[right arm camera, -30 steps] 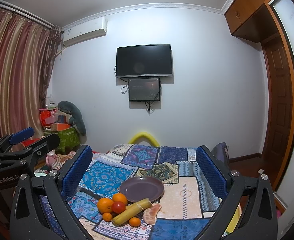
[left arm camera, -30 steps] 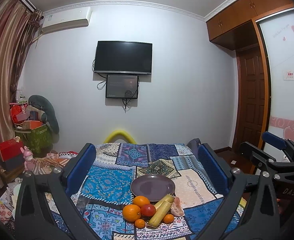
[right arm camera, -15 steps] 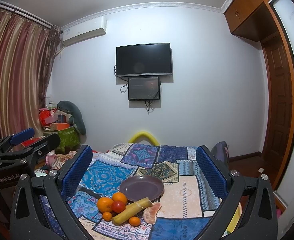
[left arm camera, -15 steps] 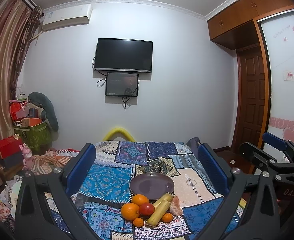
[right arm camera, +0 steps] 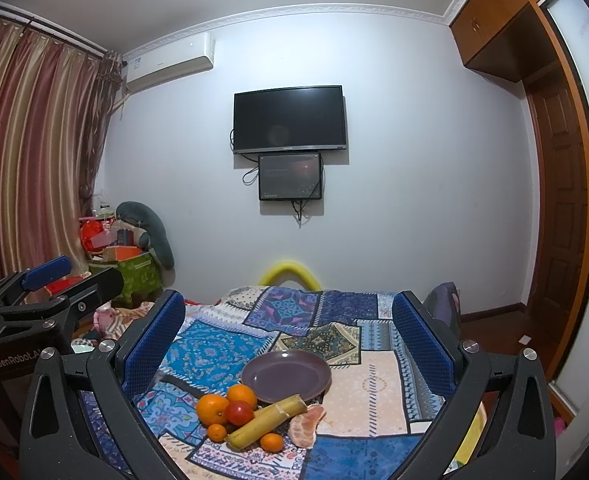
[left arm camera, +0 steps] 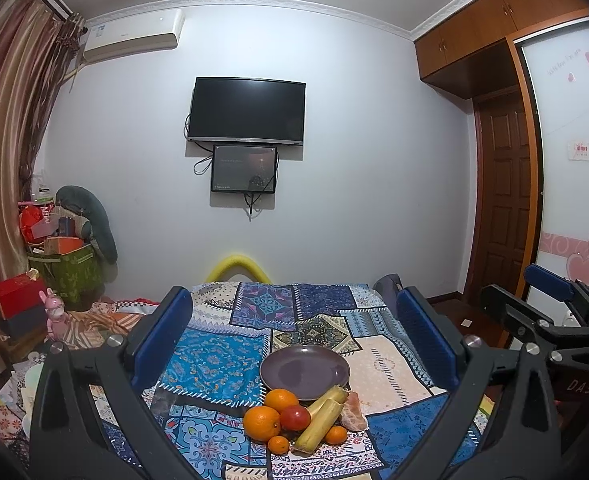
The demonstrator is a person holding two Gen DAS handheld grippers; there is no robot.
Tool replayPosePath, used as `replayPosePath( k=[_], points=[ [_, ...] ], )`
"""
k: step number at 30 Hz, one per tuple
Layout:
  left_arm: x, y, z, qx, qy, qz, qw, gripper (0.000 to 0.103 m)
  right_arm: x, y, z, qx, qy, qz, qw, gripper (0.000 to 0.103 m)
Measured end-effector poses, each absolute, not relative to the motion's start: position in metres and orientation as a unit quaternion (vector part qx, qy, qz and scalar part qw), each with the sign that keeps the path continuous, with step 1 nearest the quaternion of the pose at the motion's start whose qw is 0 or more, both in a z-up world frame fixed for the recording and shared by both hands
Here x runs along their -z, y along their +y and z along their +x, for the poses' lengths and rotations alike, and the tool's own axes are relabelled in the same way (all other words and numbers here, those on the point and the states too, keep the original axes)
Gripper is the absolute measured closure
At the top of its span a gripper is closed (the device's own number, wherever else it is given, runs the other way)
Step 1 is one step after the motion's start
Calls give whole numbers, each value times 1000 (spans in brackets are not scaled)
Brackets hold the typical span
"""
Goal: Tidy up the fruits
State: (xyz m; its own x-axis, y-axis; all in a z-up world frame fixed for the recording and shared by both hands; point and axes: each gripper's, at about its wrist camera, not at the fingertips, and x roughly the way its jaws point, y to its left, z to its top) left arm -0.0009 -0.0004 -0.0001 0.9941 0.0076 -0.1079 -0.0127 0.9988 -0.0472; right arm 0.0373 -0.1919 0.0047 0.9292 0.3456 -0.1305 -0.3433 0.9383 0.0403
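Note:
A purple plate (left arm camera: 304, 372) (right arm camera: 286, 376) lies empty on a patchwork cloth (left arm camera: 214, 360). In front of it is a fruit pile: two oranges (left arm camera: 261, 423) (right arm camera: 212, 410), a red tomato (left arm camera: 295, 417) (right arm camera: 239, 413), a yellow-green cane stalk (left arm camera: 320, 420) (right arm camera: 266, 422), two small tangerines (left arm camera: 278, 445) (right arm camera: 271, 442) and a peeled citrus piece (left arm camera: 353, 406) (right arm camera: 306, 426). My left gripper (left arm camera: 294, 336) and right gripper (right arm camera: 288, 332) both stand open, raised well short of the pile, holding nothing. Each shows at the edge of the other's view.
The cloth-covered table (right arm camera: 374, 392) ends near a white wall with a television (left arm camera: 247, 111). Boxes, bags and a pillow (left arm camera: 70, 256) crowd the left corner by the curtain. A wooden door (left arm camera: 502, 196) and a sliding wardrobe panel stand on the right.
The left wrist view has drifted slightly, with the fruit pile and plate sitting a little lower and left in frame. The right wrist view is almost still. Both grippers stay open.

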Motion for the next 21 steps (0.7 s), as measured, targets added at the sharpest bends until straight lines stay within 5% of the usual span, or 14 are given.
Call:
replayPosePath(
  k=[19, 21],
  points=[
    [11, 17, 28, 0, 94, -20, 995, 0, 13, -197, 75, -192, 111, 26, 975, 0],
    [15, 23, 36, 2, 103, -23, 994, 0, 21, -198, 84, -184, 124, 21, 975, 9]
  ],
)
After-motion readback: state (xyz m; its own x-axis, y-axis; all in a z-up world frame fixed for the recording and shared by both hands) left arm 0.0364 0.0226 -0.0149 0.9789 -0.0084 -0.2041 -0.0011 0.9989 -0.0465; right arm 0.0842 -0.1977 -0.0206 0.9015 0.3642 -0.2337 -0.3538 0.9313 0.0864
